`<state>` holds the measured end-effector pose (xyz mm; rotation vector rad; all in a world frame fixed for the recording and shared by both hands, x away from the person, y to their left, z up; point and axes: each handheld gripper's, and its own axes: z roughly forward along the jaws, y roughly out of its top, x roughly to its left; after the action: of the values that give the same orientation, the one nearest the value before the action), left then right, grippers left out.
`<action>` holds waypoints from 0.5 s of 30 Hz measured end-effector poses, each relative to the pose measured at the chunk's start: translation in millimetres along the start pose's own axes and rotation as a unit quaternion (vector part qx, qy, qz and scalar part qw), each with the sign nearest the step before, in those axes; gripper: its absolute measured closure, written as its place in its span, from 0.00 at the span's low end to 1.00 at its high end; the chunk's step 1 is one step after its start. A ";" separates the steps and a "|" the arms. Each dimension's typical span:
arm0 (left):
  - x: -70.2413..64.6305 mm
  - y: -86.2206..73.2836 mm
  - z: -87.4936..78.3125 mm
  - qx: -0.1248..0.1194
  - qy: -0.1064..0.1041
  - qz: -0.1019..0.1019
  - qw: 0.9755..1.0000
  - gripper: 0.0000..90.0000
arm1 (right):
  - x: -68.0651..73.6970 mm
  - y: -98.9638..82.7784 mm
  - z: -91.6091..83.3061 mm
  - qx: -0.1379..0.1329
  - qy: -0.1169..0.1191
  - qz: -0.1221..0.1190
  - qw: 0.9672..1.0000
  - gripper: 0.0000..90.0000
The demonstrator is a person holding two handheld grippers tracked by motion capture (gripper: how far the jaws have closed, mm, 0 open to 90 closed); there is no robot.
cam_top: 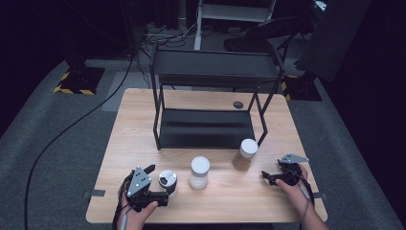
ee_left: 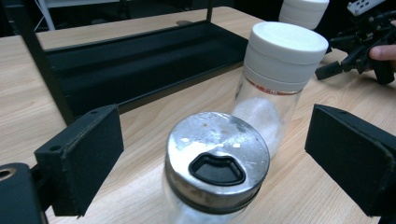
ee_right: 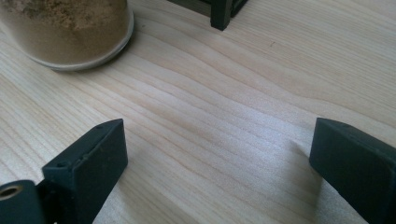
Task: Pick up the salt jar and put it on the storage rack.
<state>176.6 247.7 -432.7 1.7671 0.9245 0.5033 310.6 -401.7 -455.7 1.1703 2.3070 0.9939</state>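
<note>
A glass jar with a metal shaker lid (cam_top: 167, 179) (ee_left: 217, 158) stands at the table's front left, between the wide jaws of my left gripper (cam_top: 158, 183) (ee_left: 219, 154); the pads stand clear of it on both sides. Just to its right is a jar of white powder with a white lid (cam_top: 199, 172) (ee_left: 280, 70). A jar of brown powder (cam_top: 245, 154) (ee_right: 65, 28) stands further right. My right gripper (cam_top: 273, 168) (ee_right: 219, 158) rests low over bare wood to the right of that jar, open with nothing between its jaws.
A black two-tier rack (cam_top: 210, 96) takes up the middle and back of the wooden table (cam_top: 143, 120); one of its legs (ee_right: 222, 14) is just ahead of my right gripper. A small dark disc (cam_top: 238, 104) lies behind the rack. A cable (cam_top: 72, 127) runs across the floor at left.
</note>
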 end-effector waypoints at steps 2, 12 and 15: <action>-1.1 -0.2 2.9 0.002 -0.001 0.001 1.000 0.04 | 0.0 0.0 0.0 0.000 0.000 0.000 1.000 0.05; -3.5 -6.0 14.5 0.011 0.007 -0.004 1.000 0.04 | 0.0 0.0 0.0 0.000 0.000 0.000 1.000 0.05; -2.9 -6.9 18.7 0.023 0.010 -0.013 1.000 0.05 | 0.0 0.0 0.0 0.000 0.000 0.000 1.000 0.05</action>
<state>185.6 235.4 -445.8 1.7925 0.9792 0.4859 310.6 -401.7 -455.7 1.1703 2.3072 0.9939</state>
